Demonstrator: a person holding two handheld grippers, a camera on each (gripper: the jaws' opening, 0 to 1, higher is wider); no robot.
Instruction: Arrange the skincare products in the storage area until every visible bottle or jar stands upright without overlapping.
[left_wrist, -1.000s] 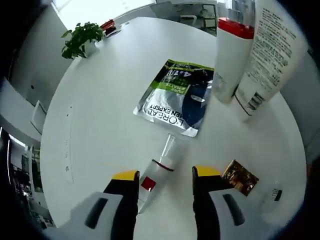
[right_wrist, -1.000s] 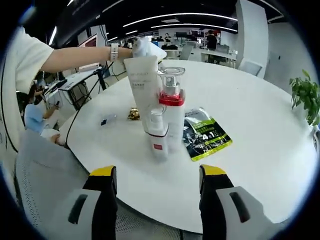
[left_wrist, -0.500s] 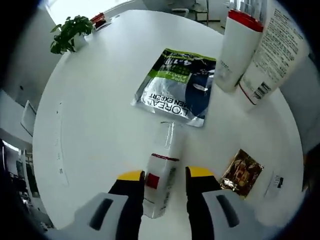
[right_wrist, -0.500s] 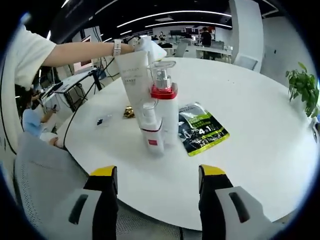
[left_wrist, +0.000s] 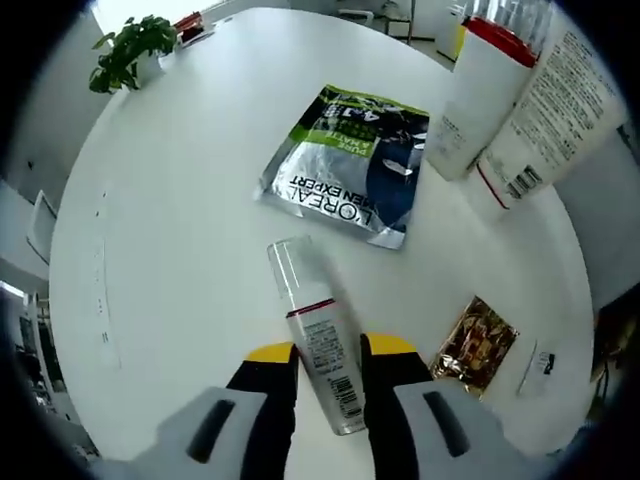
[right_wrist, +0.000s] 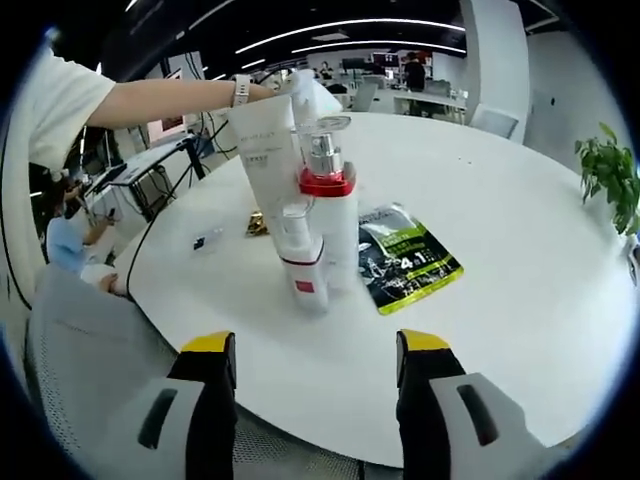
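In the left gripper view my left gripper (left_wrist: 330, 350) is shut on a small white bottle (left_wrist: 305, 300) with a red band and a clear cap. It is tilted above the white table (left_wrist: 180, 250), cap pointing away. Beyond it lies a L'Oreal pouch (left_wrist: 350, 165). A red-collared pump bottle (left_wrist: 478, 100) and a white tube (left_wrist: 555, 110) stand upright at the upper right. In the right gripper view another small bottle (right_wrist: 303, 270) stands in front of the pump bottle (right_wrist: 335, 225) and tube (right_wrist: 262, 150). My right gripper (right_wrist: 318, 345) is open and holds nothing, off the table's near edge.
A gold sachet (left_wrist: 478, 345) and a small black item (left_wrist: 543, 365) lie near the table edge. A potted plant (left_wrist: 125, 50) sits at the far rim. A person's arm (right_wrist: 160, 100) reaches over the tube. A grey chair (right_wrist: 90, 340) is below the right gripper.
The left gripper came down and shut on the small bottle that lay on the table. The bottle has turned, its cap swinging left and its barcode side now up. The right gripper stayed put.
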